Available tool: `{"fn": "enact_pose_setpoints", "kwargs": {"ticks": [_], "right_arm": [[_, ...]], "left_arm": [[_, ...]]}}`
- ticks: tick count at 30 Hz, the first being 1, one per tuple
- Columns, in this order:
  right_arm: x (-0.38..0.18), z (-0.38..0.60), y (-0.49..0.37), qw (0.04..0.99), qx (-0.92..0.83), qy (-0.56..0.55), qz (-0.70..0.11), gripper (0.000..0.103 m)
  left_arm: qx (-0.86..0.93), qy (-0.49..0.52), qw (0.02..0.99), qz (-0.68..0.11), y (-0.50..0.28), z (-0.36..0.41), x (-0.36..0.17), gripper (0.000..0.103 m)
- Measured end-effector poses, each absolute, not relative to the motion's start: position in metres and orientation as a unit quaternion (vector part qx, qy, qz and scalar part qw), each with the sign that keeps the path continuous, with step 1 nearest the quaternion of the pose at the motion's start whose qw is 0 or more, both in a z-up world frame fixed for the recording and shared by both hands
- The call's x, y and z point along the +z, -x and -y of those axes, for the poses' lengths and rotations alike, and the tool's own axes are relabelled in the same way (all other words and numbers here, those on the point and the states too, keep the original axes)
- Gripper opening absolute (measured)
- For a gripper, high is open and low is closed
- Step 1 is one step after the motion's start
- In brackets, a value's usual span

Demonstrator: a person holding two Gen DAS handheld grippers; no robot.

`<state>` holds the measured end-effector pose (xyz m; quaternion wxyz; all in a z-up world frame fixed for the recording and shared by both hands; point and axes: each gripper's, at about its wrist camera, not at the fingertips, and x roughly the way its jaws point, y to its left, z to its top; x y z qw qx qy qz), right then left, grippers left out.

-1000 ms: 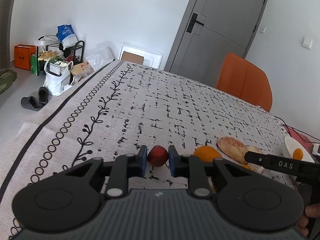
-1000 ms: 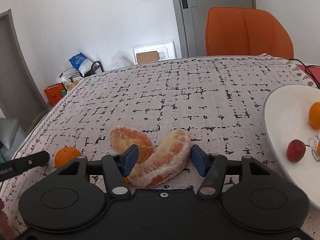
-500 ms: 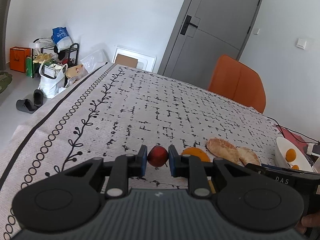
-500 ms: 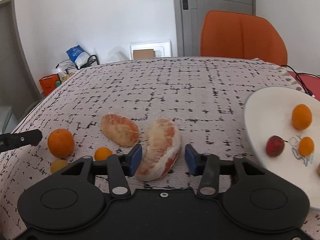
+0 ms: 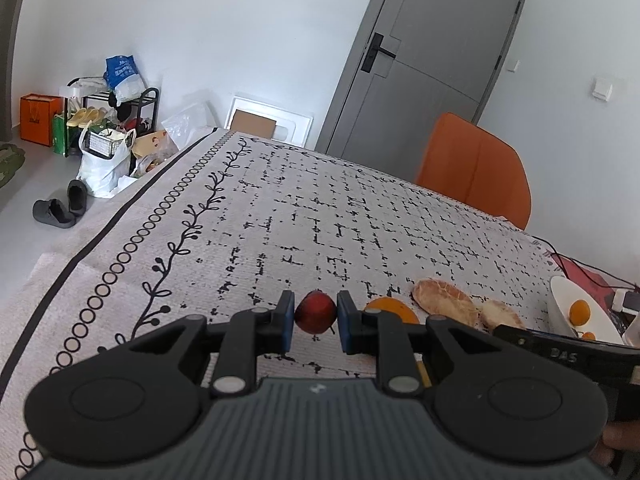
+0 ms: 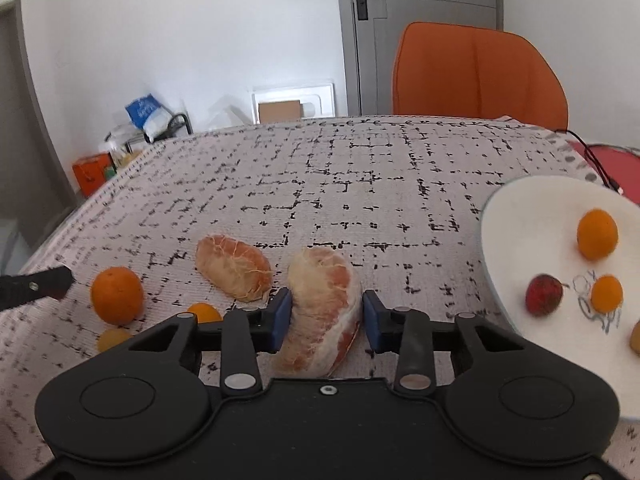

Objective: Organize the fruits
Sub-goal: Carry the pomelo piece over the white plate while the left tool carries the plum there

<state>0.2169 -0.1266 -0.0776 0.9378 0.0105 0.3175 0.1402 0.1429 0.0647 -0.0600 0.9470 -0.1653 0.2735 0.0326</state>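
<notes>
1. Fruit lies scattered on a black-patterned tablecloth (image 6: 360, 184).
2. Left gripper (image 5: 316, 322) is clamped on a small red fruit (image 5: 315, 312), its blue pads touching both sides.
3. Right gripper (image 6: 323, 316) has just been closing around a peeled grapefruit segment (image 6: 320, 312); the pads now press its sides.
4. Second segment (image 6: 232, 266) and an orange (image 6: 117, 295) rest to its left.
5. White plate (image 6: 516, 240) at right holds more small fruits.

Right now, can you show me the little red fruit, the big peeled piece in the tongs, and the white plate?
red fruit (image 5: 315, 312), left wrist view, its front.
peeled piece (image 6: 320, 308), right wrist view, its middle.
plate (image 6: 520, 216), right wrist view, bare part.
</notes>
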Motion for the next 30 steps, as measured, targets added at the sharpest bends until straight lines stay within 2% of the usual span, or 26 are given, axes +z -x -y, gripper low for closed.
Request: {"fn": "enact_pose_setpoints", "kwargs": {"ticks": [30], "right_arm": [[-0.034, 0.224, -0.17, 0.963, 0.097, -0.086, -0.235, 0.036]], "left_arm": [[-0.053, 0.123, 0.96, -0.248, -0.154, 0.027, -0.03, 0.021]]}}
